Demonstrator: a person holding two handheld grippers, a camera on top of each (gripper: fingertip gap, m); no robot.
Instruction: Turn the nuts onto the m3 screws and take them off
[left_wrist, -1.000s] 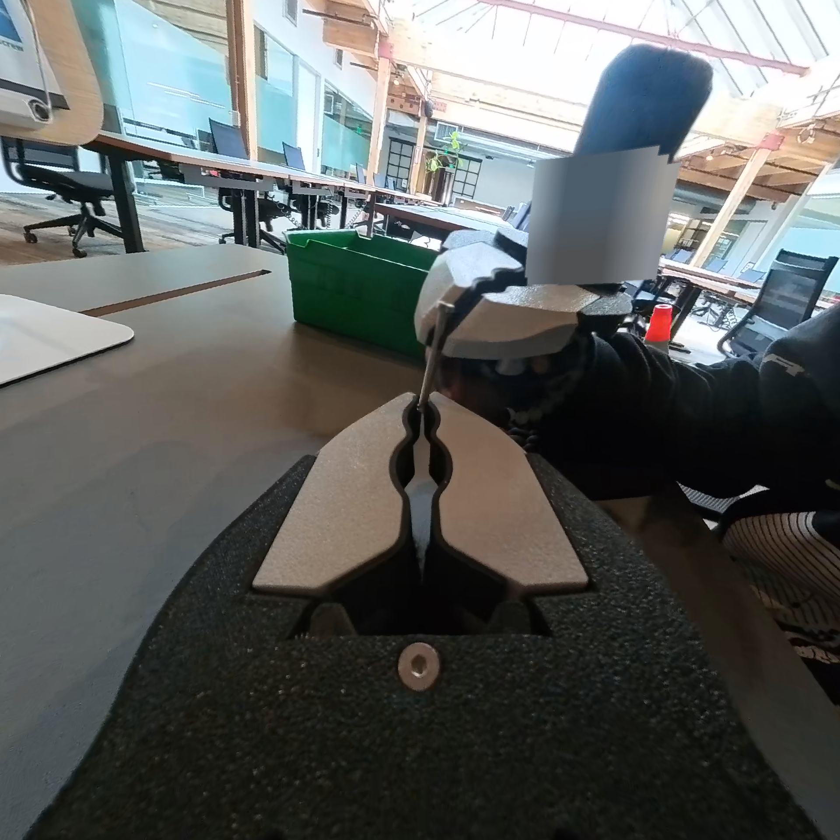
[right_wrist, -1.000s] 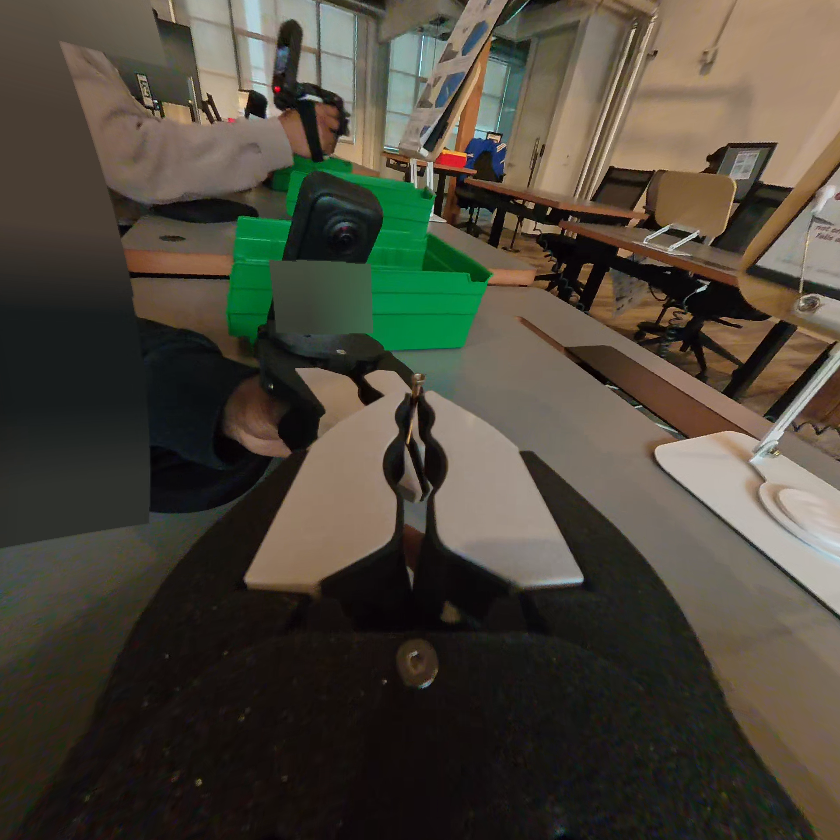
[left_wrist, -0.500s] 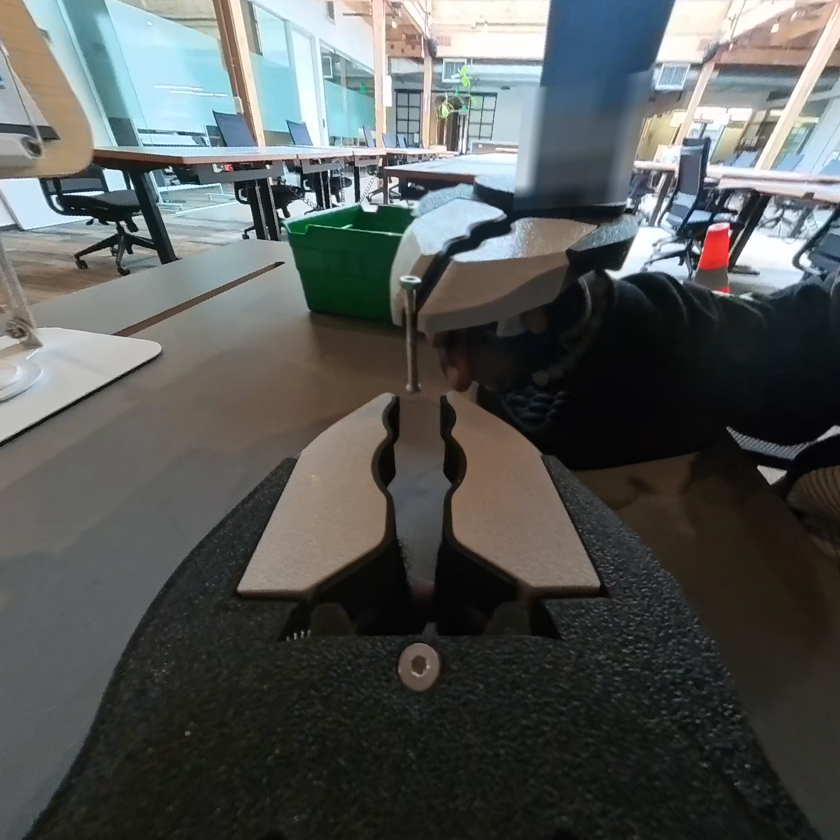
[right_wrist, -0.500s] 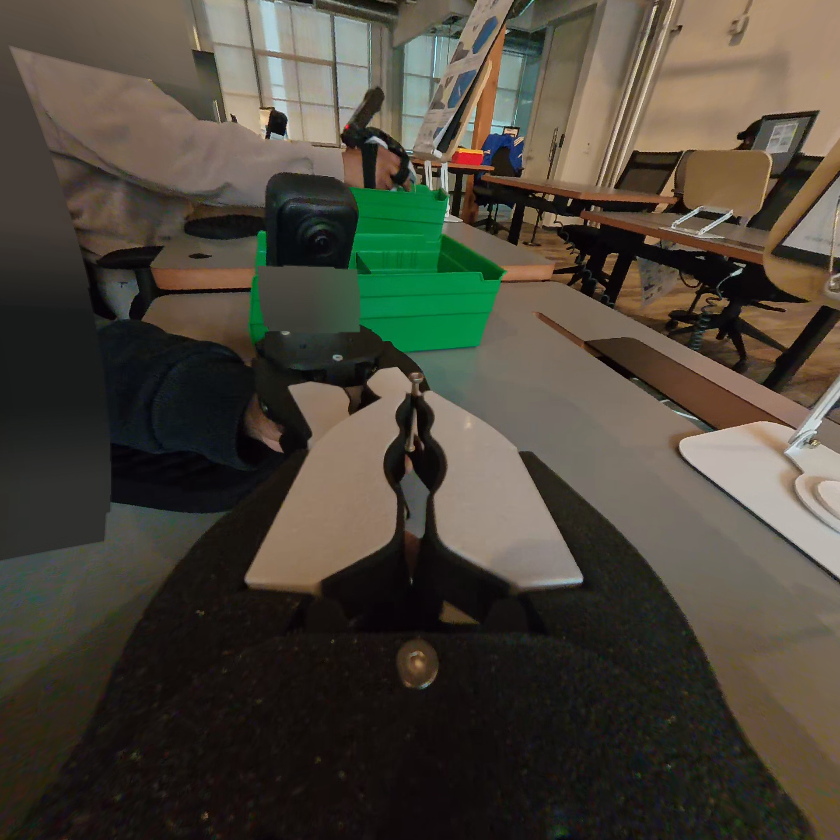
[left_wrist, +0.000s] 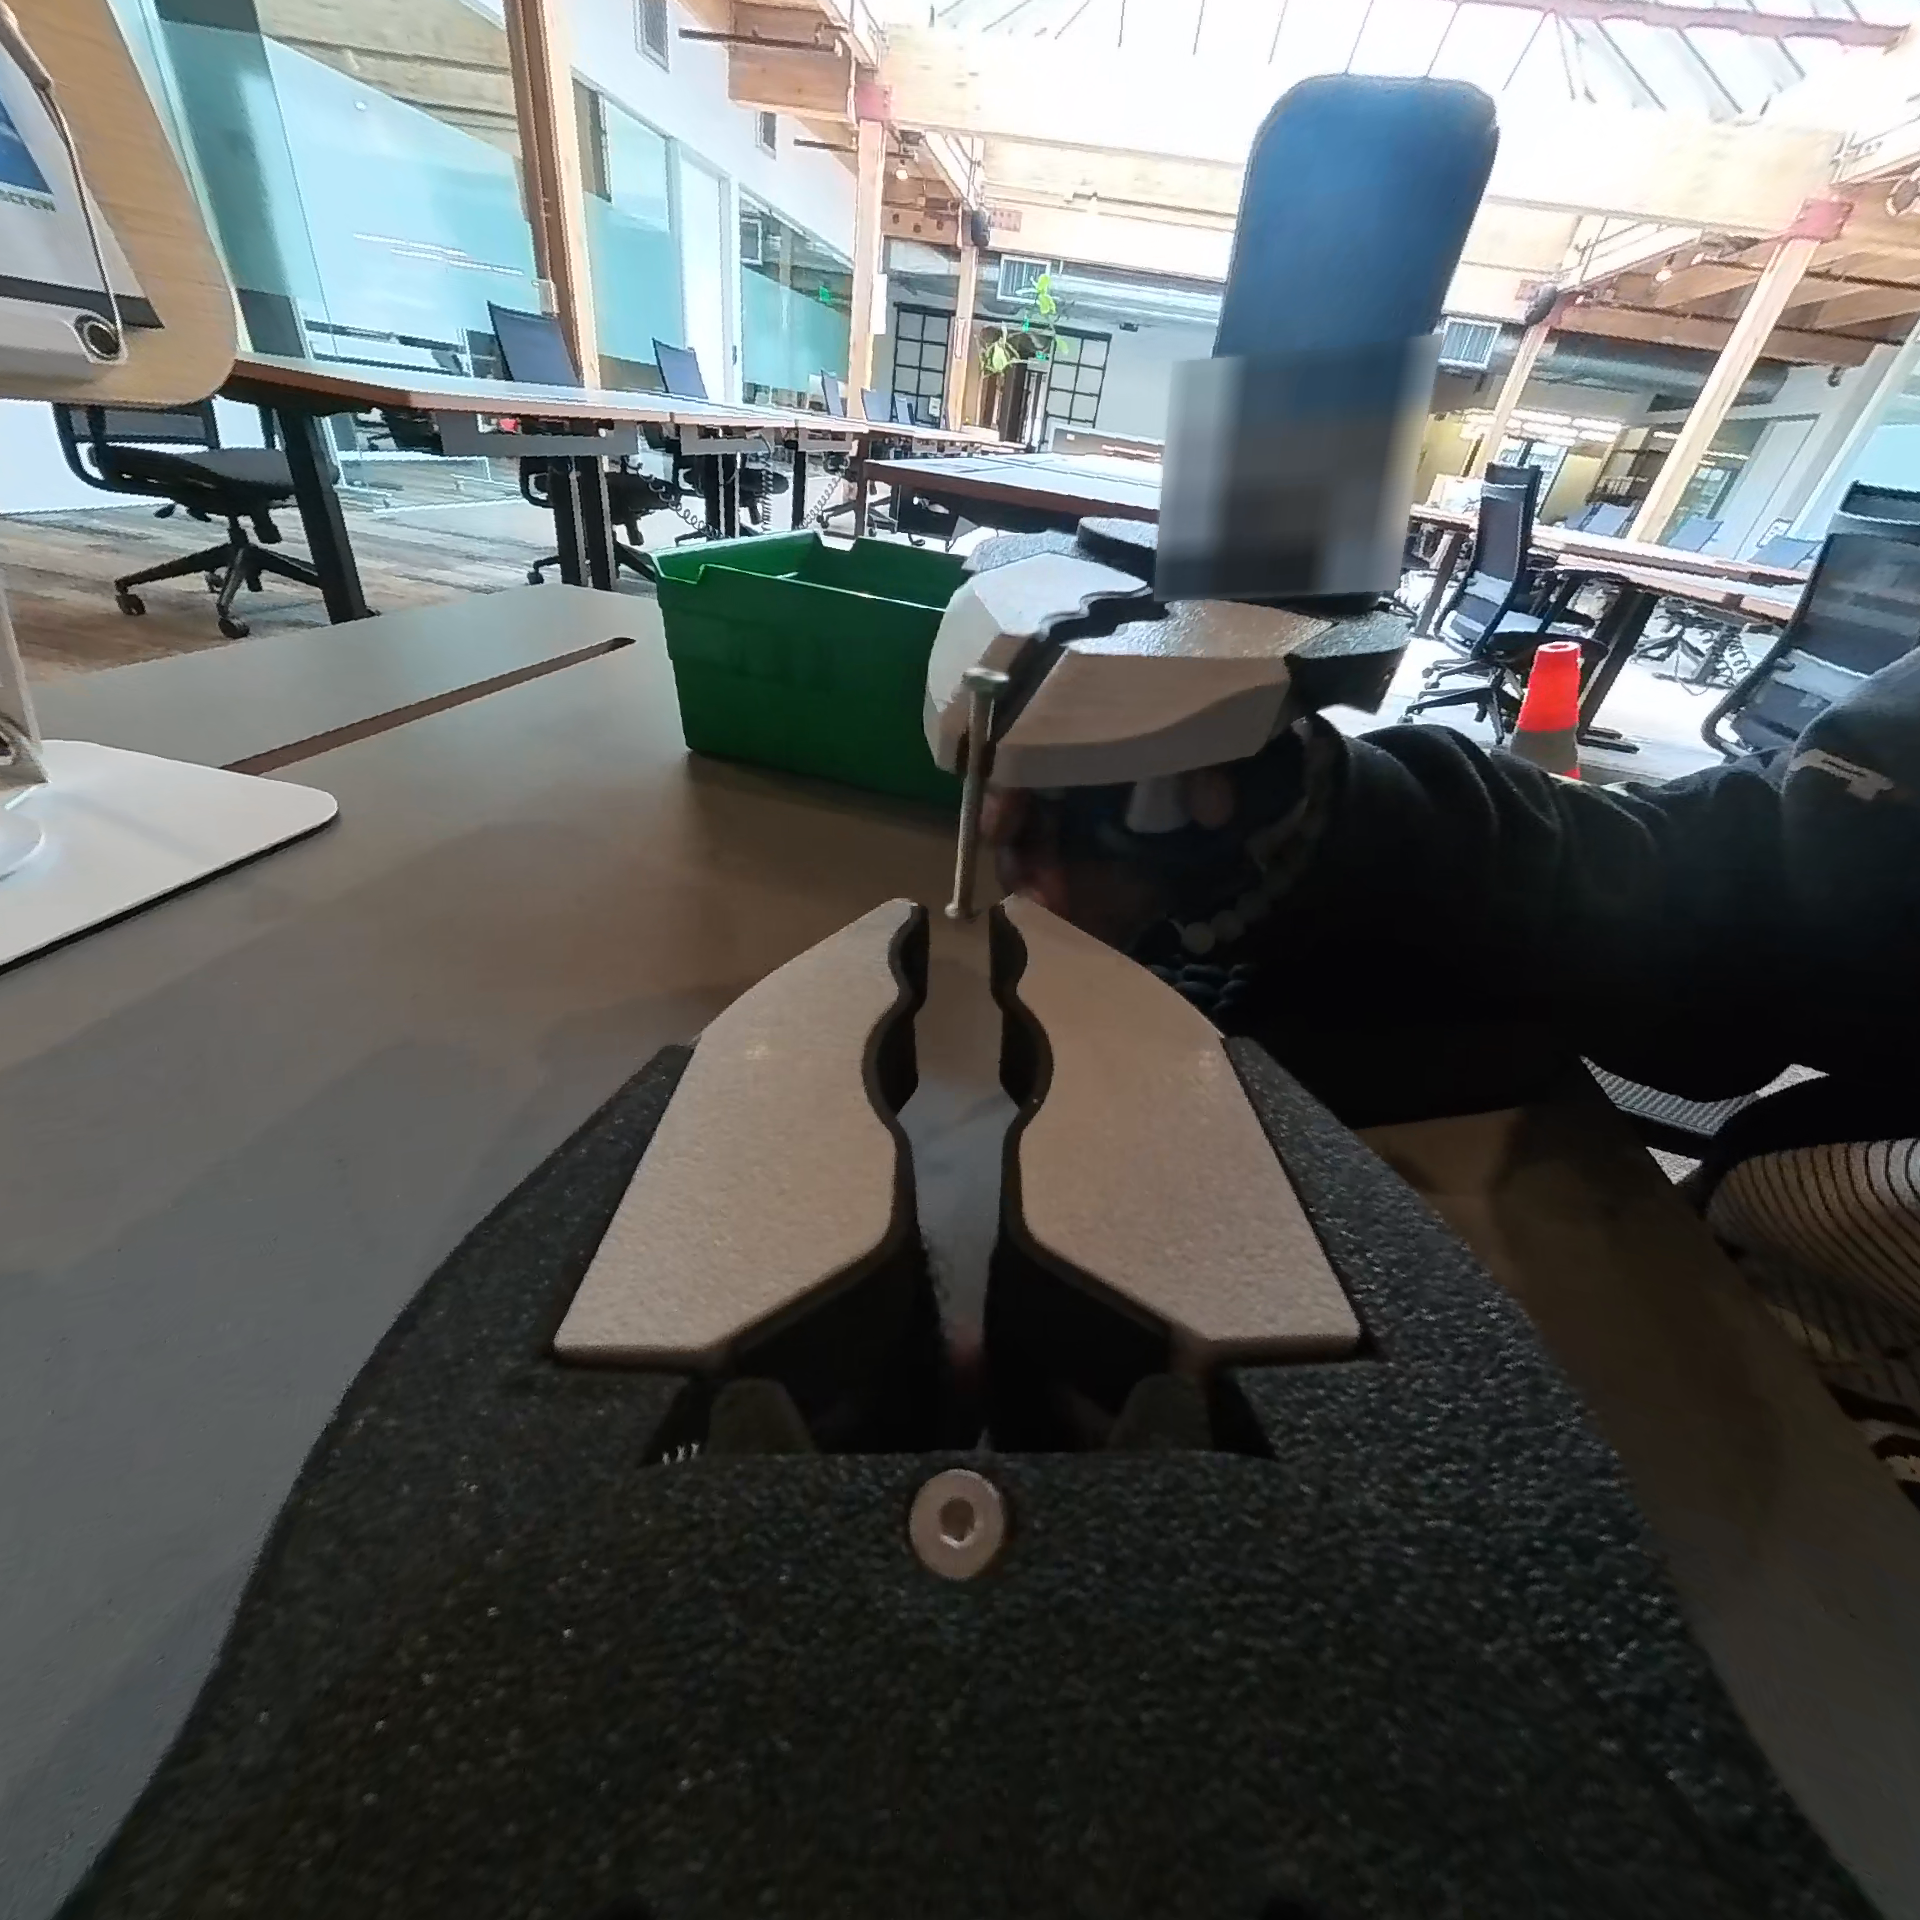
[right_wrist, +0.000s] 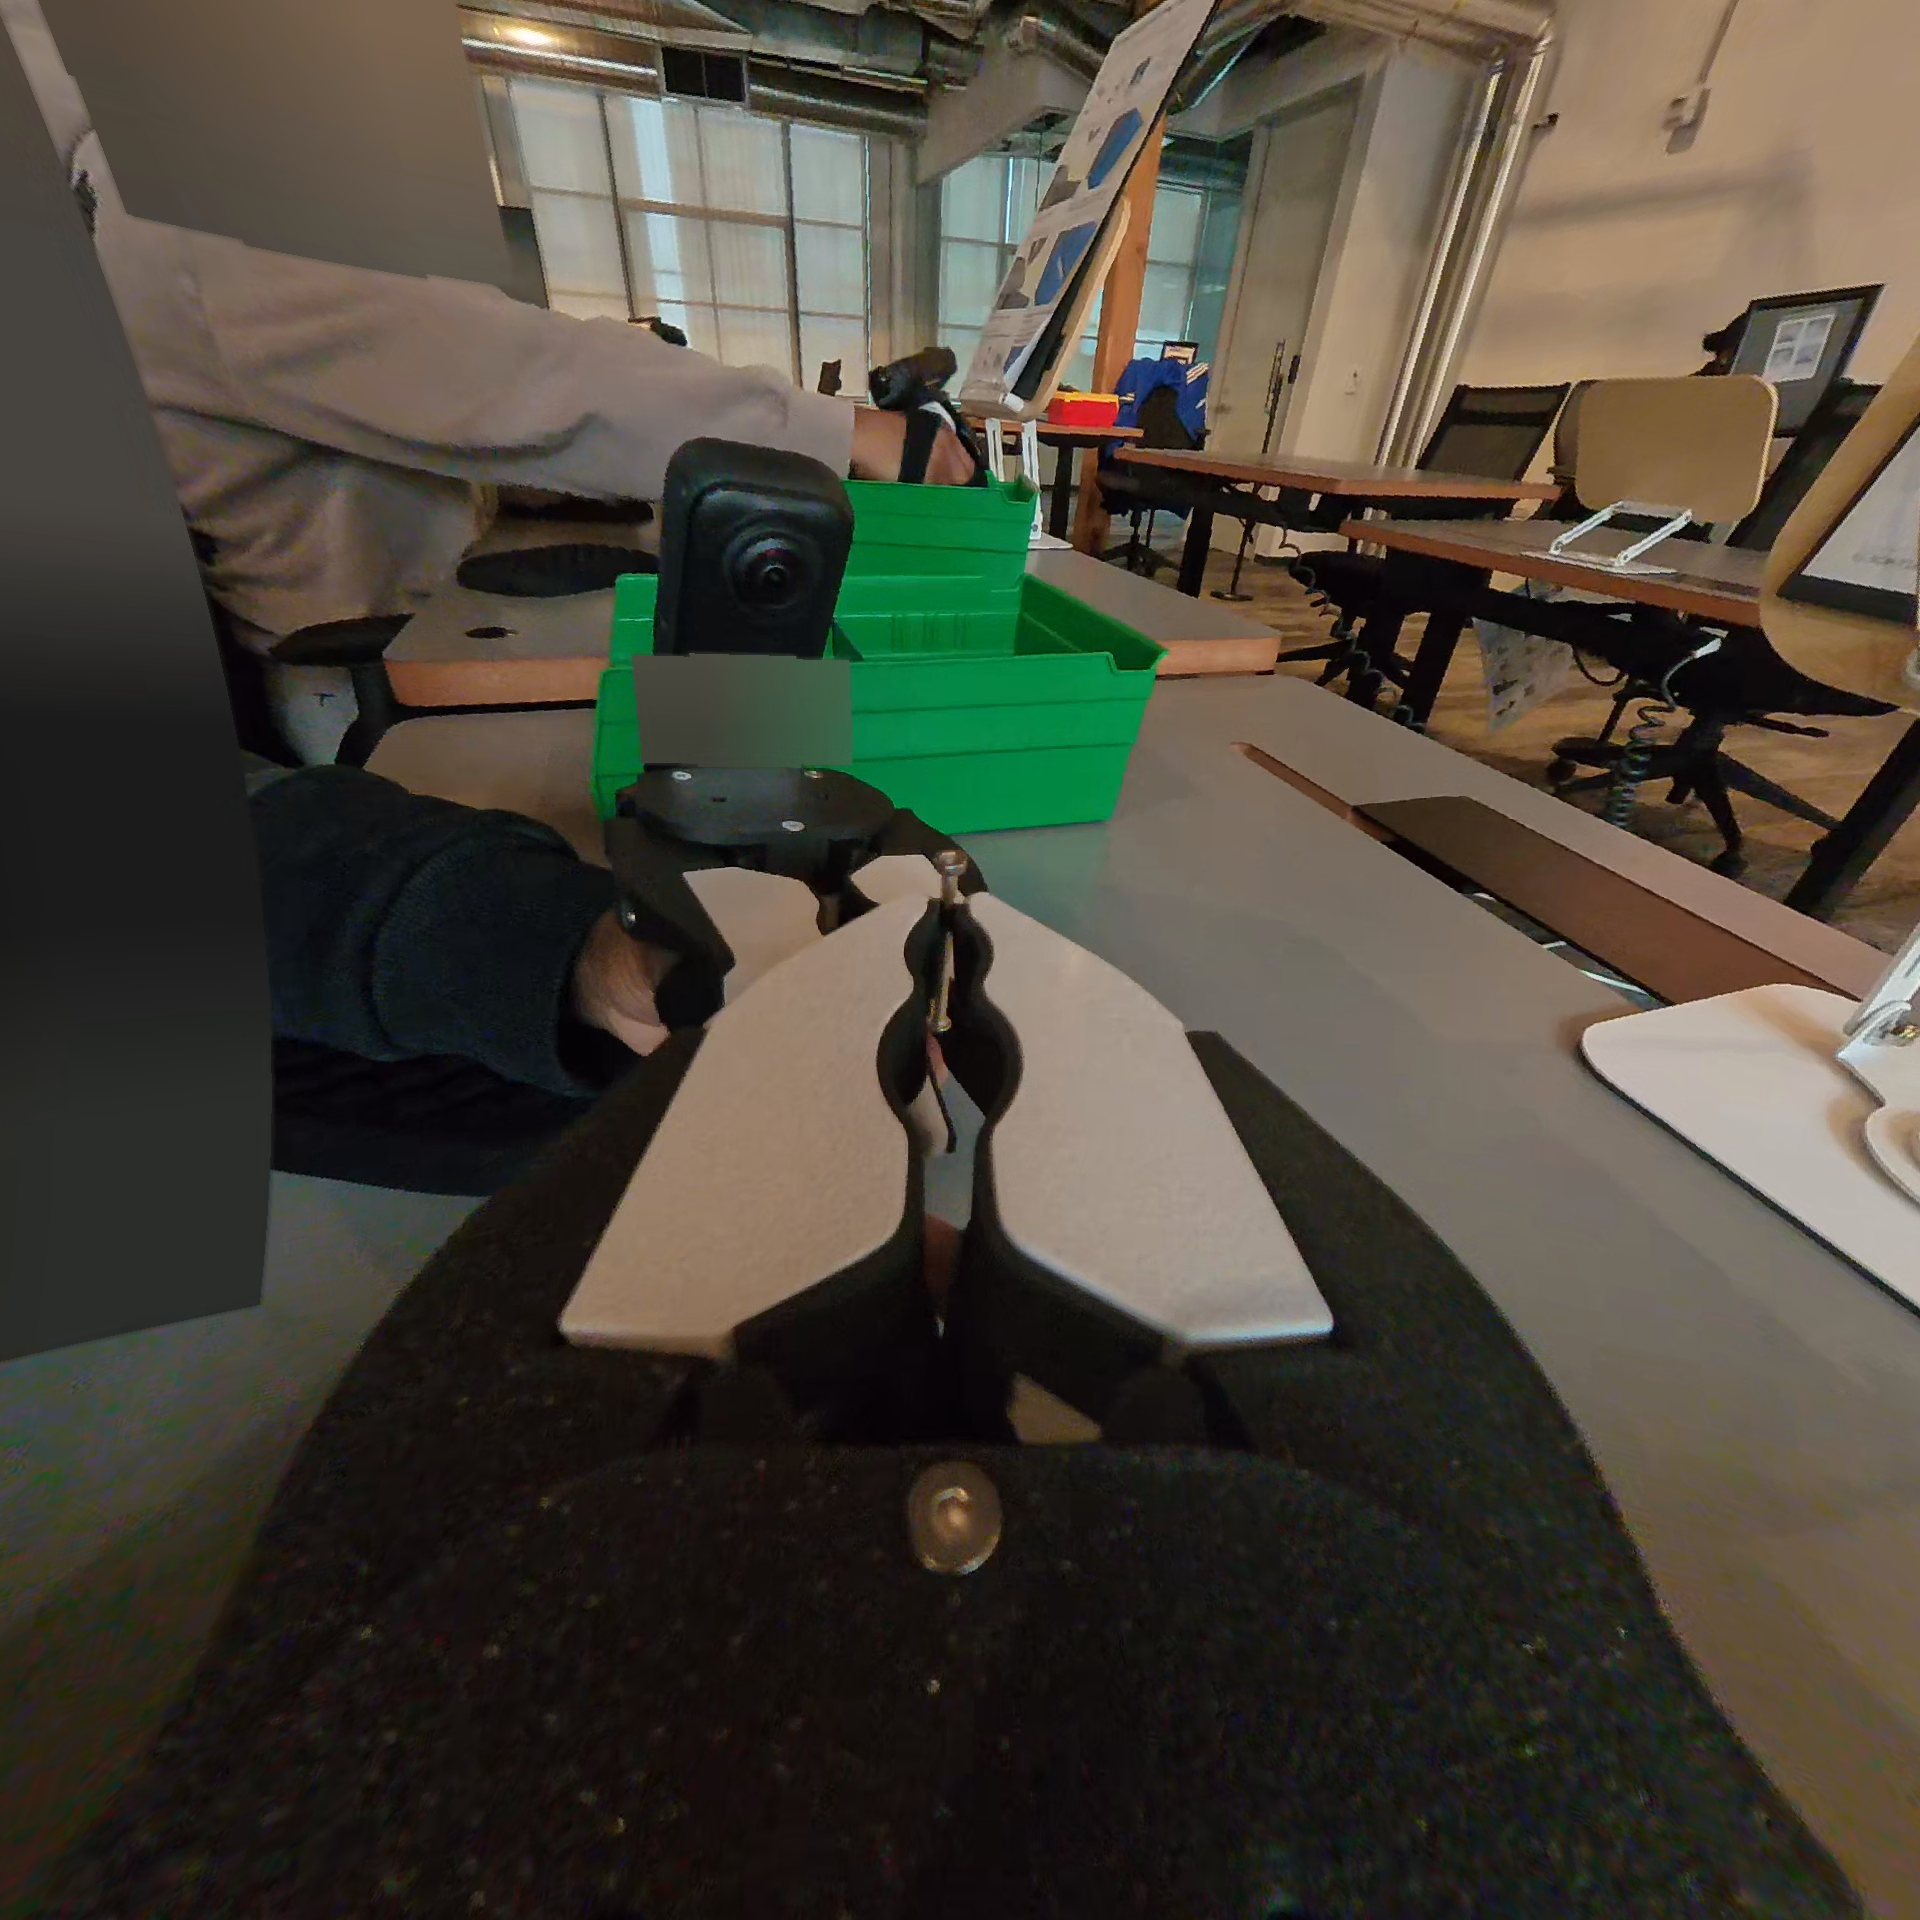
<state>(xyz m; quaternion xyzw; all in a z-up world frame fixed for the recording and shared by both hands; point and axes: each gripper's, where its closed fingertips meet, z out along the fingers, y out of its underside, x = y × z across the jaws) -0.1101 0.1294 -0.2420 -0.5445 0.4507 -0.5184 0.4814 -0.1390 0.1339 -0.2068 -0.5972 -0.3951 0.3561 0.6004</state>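
Note:
My right gripper (right_wrist: 948, 902) is shut on a thin silver screw (right_wrist: 943, 956) and holds it upright above the grey table (right_wrist: 1351, 987), head on top. In the left wrist view the right gripper (left_wrist: 961, 691) shows ahead, with the screw (left_wrist: 971, 790) hanging down from its tips. The screw's lower end, with a small nut-like bulge (left_wrist: 954, 912), stands between the tips of my left gripper (left_wrist: 956, 909). The left jaws stand a little apart, with a gap on each side of the screw, so the left gripper is open. The left gripper's white fingers (right_wrist: 748, 914) show behind the right ones.
A green bin (left_wrist: 790, 665) stands on the table behind the grippers; it also shows in the right wrist view (right_wrist: 987, 727), with more green bins behind it. A white stand base (left_wrist: 156, 831) lies at the table's side. Another person's grey-sleeved arm (right_wrist: 468, 395) reaches over the far bins. Left tips to right tips: about 4 centimeters.
A second ago my left gripper was shut on the screw's lower end. It then opened wide and has now narrowed around that end without pressing it. The right gripper kept hold of the screw.

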